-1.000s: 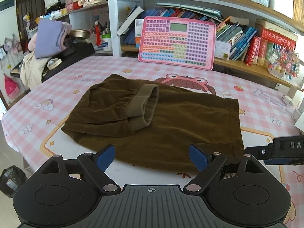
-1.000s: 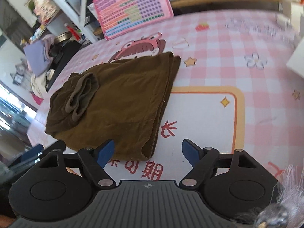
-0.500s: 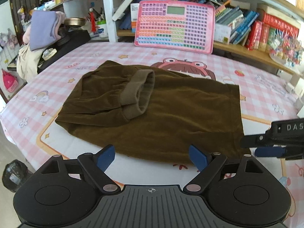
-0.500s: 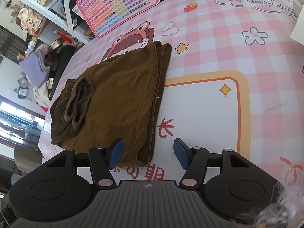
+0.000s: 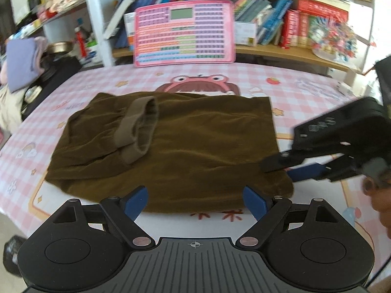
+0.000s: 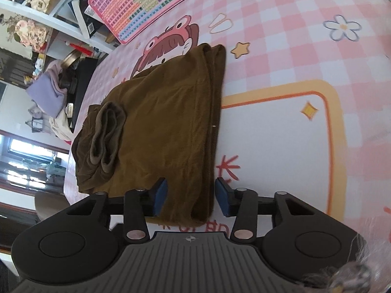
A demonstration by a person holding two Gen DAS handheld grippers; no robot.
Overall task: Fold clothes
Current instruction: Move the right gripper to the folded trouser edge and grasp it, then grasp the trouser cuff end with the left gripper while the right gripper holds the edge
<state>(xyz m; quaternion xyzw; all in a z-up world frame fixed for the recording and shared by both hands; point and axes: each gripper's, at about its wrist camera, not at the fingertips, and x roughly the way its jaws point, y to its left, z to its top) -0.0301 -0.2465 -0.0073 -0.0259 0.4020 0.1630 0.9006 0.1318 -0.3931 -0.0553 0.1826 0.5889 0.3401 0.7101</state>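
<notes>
Left wrist: left gripper (image 5: 195, 201) jaws wide open, hovering at the near edge of the brown garment (image 5: 185, 146), folded flat on the pink checked tablecloth (image 5: 305, 85). Long axis runs left-right; ribbed cuff (image 5: 138, 129) lies on top at left. Bare cloth all round. Soft, velvety fabric.

Right wrist: right gripper (image 6: 191, 199) jaws partly open, straddling the garment's near right corner, not clamped. Bare cloth to the right.

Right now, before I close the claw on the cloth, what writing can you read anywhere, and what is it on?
Nothing reads clearly.
Tablecloth: red characters by the brown garment, partly hidden; cursive at the far edge, blurred.
Pink keyboard toy: key labels too small.
Books on the shelf: spines blurred.
Right claw: lettering on its body smeared.
</notes>
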